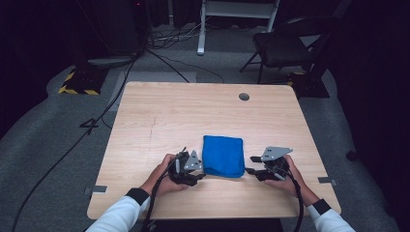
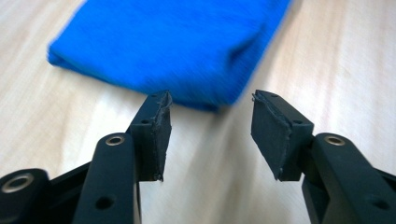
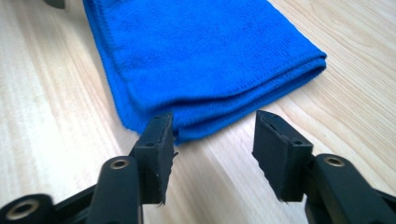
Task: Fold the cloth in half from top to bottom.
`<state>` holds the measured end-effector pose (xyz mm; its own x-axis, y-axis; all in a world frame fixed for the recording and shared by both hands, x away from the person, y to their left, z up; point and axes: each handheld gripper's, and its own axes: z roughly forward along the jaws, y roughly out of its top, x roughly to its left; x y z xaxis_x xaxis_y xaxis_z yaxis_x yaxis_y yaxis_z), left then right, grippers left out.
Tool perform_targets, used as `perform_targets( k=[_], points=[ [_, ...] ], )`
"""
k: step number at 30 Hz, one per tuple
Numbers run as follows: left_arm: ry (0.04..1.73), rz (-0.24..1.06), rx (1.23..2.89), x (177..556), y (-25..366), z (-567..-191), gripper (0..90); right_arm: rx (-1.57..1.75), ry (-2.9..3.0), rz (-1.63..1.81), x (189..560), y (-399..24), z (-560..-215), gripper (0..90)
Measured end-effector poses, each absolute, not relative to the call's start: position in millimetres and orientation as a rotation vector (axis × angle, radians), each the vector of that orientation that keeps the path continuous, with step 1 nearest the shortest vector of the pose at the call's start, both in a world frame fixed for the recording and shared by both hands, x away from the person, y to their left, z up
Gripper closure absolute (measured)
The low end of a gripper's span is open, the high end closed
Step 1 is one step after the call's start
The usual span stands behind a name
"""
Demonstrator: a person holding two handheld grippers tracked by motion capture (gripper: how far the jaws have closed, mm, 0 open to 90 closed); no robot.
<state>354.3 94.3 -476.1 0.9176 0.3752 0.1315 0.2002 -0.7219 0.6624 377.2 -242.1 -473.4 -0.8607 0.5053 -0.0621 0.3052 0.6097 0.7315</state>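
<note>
Pale wooden tabletop (image 1: 159,116) holds a folded blue microfibre cloth (image 1: 223,155) between my left gripper (image 1: 200,170) and right gripper (image 1: 252,165), both released; a careless graze could unfold it.

A blue cloth (image 1: 223,155) (folded into a thick rectangle) lies flat near the table's front edge.

The folded blue cloth (image 3: 201,60) is soft microfibre with a fine nubbly pile and stitched hems. It lies on a table (image 1: 159,116) of pale wood-grain laminate, smooth with a faint sheen. The gripper pads (image 3: 161,154) look like matt black rubber with frayed edges, mounted on smooth black plastic.
</note>
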Motion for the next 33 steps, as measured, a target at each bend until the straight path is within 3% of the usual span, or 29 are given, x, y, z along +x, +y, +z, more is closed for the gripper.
perform_targets(
  k=[4, 11, 18, 23, 33],
  points=[
    [0.435, 0.333, 2.399, 342, 104, -479, 45.4, 0.706, 2.556, 1.106, 371, -253, -472, 45.9],
    [0.567, 0.376, 2.317, 343, 112, -472, 32.5, 0.774, 2.478, 1.116, 374, -260, -469, 42.8],
    [0.601, 0.437, 2.233, 365, 100, -458, 27.0, 0.772, 2.452, 1.104, 392, -243, -467, 39.0],
    [0.608, 0.411, 2.179, 390, 82, -452, 25.6, 0.762, 2.465, 1.096, 407, -226, -469, 39.0],
    [0.564, 0.357, 2.324, 402, 55, -479, 25.1, 0.734, 2.549, 1.036, 414, -207, -484, 37.9]
  ],
)
